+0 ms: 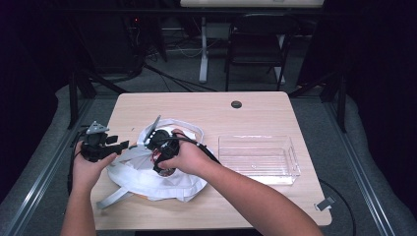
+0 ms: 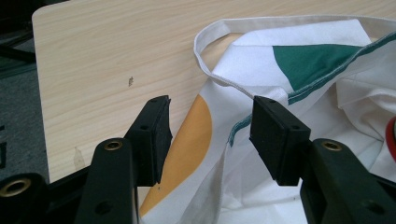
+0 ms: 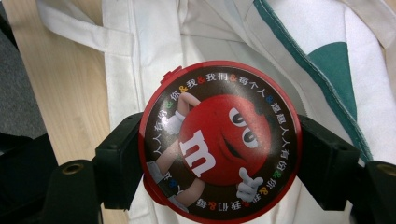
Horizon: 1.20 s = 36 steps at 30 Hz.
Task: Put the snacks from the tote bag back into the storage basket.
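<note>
From the high view, a wood-grain table (image 1: 255, 113) carries a crumpled white cloth bag (image 1: 147, 179) and, well apart from both grippers, a clear rectangular plastic tray (image 1: 258, 158). The left gripper (image 1: 120, 145) reaches the bag's edge; the right gripper (image 1: 162, 157) is largely hidden under the hand.

In the left gripper view, the jaws stand apart, soft fabric with an orange patch (image 2: 187, 149) between them, a green patch (image 2: 313, 63) beyond.

In the right gripper view, the jaws clamp a round red tin (image 3: 219, 142) with a glossy cartoon lid; its lower rim is cut off.
</note>
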Each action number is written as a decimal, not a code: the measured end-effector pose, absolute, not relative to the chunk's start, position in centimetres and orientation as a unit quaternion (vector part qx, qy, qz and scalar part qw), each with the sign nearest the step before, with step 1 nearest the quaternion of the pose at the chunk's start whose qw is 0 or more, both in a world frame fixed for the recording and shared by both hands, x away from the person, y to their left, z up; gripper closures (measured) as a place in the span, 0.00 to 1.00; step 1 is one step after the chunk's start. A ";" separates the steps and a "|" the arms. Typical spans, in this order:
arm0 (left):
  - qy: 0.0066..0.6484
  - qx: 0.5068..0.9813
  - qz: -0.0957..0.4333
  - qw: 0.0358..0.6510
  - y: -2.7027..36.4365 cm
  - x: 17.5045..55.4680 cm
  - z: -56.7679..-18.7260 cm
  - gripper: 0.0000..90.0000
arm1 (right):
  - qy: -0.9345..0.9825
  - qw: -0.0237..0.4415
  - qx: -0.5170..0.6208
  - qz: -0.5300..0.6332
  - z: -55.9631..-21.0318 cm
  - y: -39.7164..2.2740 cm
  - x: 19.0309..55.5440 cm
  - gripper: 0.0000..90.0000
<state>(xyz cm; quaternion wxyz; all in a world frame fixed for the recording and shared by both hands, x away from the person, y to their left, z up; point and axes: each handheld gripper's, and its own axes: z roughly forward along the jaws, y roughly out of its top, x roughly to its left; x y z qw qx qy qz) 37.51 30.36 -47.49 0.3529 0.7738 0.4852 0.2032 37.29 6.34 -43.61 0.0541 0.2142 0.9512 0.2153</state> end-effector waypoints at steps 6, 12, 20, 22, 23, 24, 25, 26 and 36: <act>0.486 0.774 0.205 0.350 30.3 37.5 -47.5 0.53 | 0.949 0.058 0.216 0.220 -42.8 5.9 37.1 0.28; 0.485 0.774 0.207 0.350 30.4 37.5 -47.5 0.53 | 0.948 0.057 0.221 0.221 -42.4 5.1 37.3 0.28; 0.486 0.774 0.205 0.349 30.4 37.4 -47.5 0.53 | 0.946 0.059 0.228 0.224 -41.8 4.1 37.7 0.28; 0.486 0.775 0.206 0.347 30.4 37.5 -47.5 0.53 | 0.945 0.062 0.229 0.227 -41.5 3.8 37.8 0.28; 0.487 0.776 0.204 0.345 30.3 37.5 -47.5 0.53 | 0.944 0.063 0.231 0.227 -41.4 3.6 37.8 0.28; 0.488 0.776 0.204 0.345 30.3 37.5 -47.5 0.53 | 0.944 0.065 0.231 0.228 -41.3 3.5 37.8 0.28; 0.487 0.776 0.204 0.345 30.3 37.5 -47.6 0.53 | 0.943 0.067 0.233 0.227 -41.1 3.3 37.9 0.28; 0.487 0.775 0.204 0.347 30.3 37.5 -47.6 0.53 | 0.943 0.067 0.233 0.227 -41.0 3.1 38.0 0.28; 0.490 0.772 0.206 0.349 30.5 37.5 -47.5 0.53 | 0.938 0.090 0.248 0.224 -39.4 0.4 38.7 0.28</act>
